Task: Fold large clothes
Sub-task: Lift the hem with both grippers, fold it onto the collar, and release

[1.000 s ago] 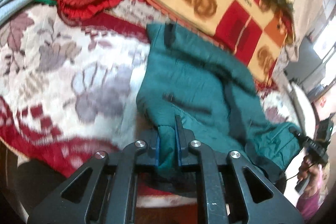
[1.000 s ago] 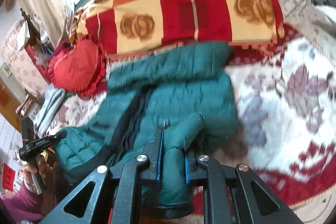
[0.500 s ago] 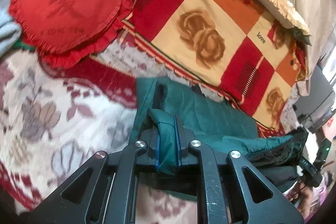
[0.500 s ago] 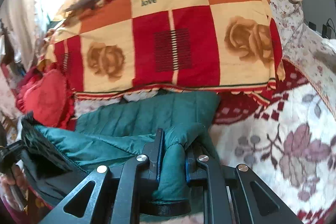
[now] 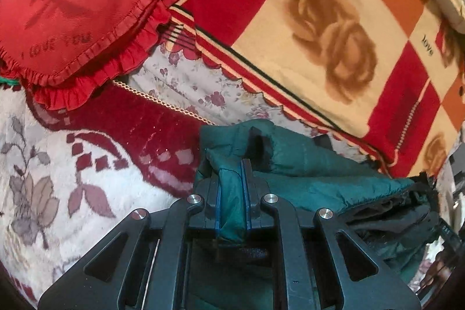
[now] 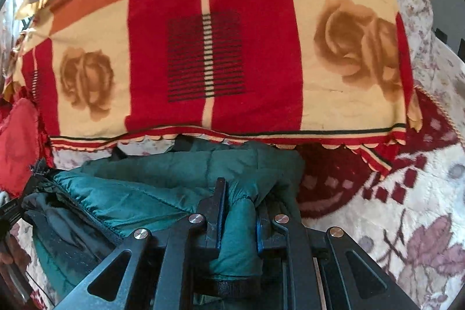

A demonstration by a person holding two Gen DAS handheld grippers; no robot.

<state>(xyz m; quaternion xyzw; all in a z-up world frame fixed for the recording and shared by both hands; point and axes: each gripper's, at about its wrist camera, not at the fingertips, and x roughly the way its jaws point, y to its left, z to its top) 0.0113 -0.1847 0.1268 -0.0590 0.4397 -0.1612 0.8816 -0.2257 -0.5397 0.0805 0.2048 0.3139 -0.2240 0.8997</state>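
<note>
Jacket (image 5: 308, 164) edge riding up the bed (image 5: 52, 164) with me — a second ago this green quilted coat lay spread out long across the floral blanket, and now its near end is doubled over toward the checked rose blanket (image 5: 319, 28), the dark lining (image 5: 389, 214) showing underneath on my right. My left tongs (image 5: 231, 202) are clenched on a fold of the green fabric, pinched tight between the blue-edged pads. Over in the right wrist view, my right tongs (image 6: 239, 211) are clamped around a thick padded roll of the same jacket (image 6: 162, 188), the fabric bulging out between the fingers. Both views have closed right in on the checked blanket (image 6: 215, 48), which fills far more of the picture than before. The red heart cushion (image 5: 75, 5) sits just beyond on my left, much larger now, its frill touching the blanket's edge. The jacket's far hem lies just below the scalloped border.
</note>
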